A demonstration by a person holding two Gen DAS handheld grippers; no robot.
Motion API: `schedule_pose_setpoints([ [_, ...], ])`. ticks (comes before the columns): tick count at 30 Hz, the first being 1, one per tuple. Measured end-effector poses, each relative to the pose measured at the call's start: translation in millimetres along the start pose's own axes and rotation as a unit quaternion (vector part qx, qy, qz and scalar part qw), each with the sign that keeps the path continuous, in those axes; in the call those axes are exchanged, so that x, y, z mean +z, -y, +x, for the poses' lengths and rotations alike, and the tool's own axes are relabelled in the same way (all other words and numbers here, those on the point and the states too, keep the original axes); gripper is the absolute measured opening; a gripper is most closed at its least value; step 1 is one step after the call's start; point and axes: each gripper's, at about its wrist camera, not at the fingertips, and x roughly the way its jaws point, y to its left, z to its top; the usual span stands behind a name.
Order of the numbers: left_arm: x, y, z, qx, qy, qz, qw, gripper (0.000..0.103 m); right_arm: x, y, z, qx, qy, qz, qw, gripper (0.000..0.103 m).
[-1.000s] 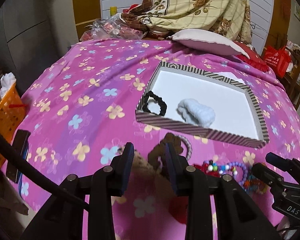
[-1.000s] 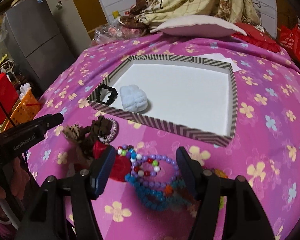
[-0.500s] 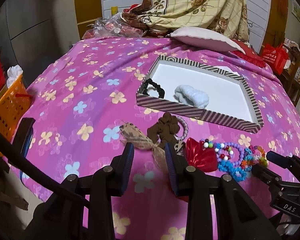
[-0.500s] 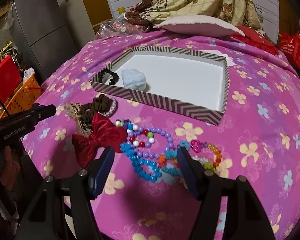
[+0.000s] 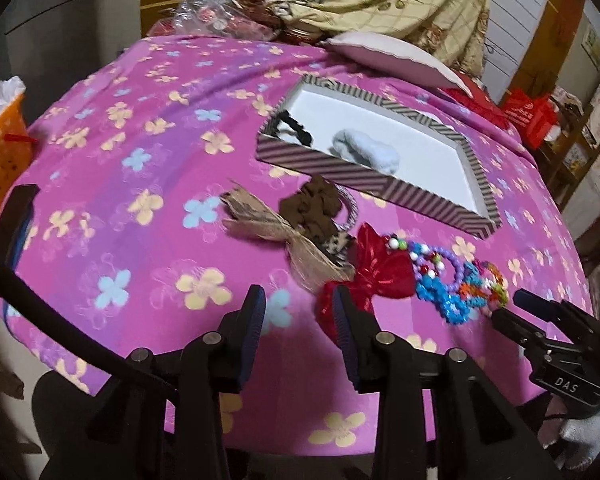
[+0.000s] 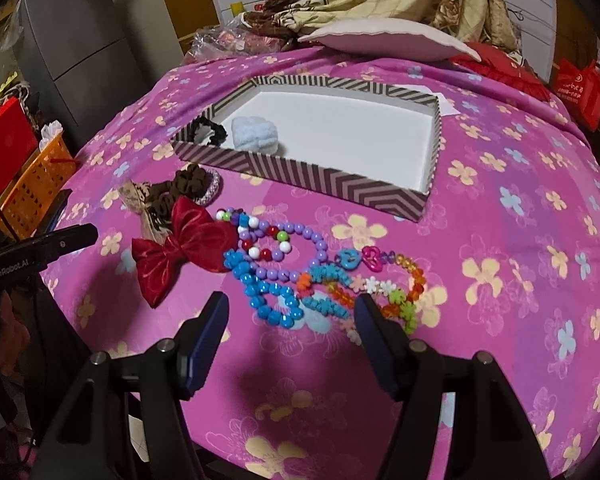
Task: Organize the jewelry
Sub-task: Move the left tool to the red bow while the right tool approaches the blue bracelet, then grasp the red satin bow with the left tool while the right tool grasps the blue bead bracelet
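Both grippers are seen empty above the near edge of the pink flowered bedspread (image 6: 500, 208). On the left gripper (image 5: 299, 312) the jaws have just been opening and nothing lies between them; the lower lobe of the red bow (image 5: 374, 276) is partly covered by its right finger. On the right gripper (image 6: 292, 320) the jaws are held wide apart, and the blue bead bracelet (image 6: 268, 292) is framed between them without being touched. Just beyond, a purple bead strand (image 6: 300, 244) and an orange and green strand (image 6: 404, 292) are tangled together, so that where one ends cannot be made out. Left of the bow, a brown scrunchie (image 6: 180, 188) and a tan ribbon piece (image 5: 260, 220) overlap, a pinkish band being half hidden beneath them. Farther off, a striped tray (image 6: 300, 168) is set on the spread; inside it a black scrunchie (image 6: 208, 130) is cut off by the near wall, beside a pale blue fluffy item (image 6: 256, 136).
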Motion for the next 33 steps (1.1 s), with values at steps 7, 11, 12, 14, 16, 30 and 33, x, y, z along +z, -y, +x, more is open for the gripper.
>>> schedule_pose_setpoints([
  [7,-4.4,12.2,18.7,-0.028,-0.031,0.009,0.9991,0.052,-4.7,2.7,5.2,-0.006,-0.014,-0.004,1.000,0.068],
  [11,-3.1,25.0,27.4,-0.040,-0.040,0.032,0.9979,0.052,-4.0,5.7,5.0,-0.005,-0.017,0.000,1.000,0.068],
  [12,-3.3,28.3,30.3,-0.041,-0.044,0.040,0.9974,0.052,-3.6,6.1,4.5,-0.004,-0.017,0.000,1.000,0.068],
  [14,-3.0,33.8,35.5,-0.040,-0.050,0.054,0.9965,0.052,-2.5,7.4,3.8,-0.005,-0.016,0.000,1.000,0.068],
  [16,-3.0,39.9,40.8,-0.037,-0.052,0.068,0.9956,0.052,-1.4,9.8,4.0,-0.007,-0.016,0.001,1.000,0.068],
  [30,6.1,58.8,73.7,-0.021,-0.063,0.101,0.9927,0.041,8.4,9.1,10.9,0.019,-0.019,-0.009,1.000,0.058],
  [33,7.6,55.3,78.0,-0.029,-0.071,0.091,0.9929,0.027,7.4,-4.5,17.9,0.036,-0.027,-0.030,0.999,0.052],
])
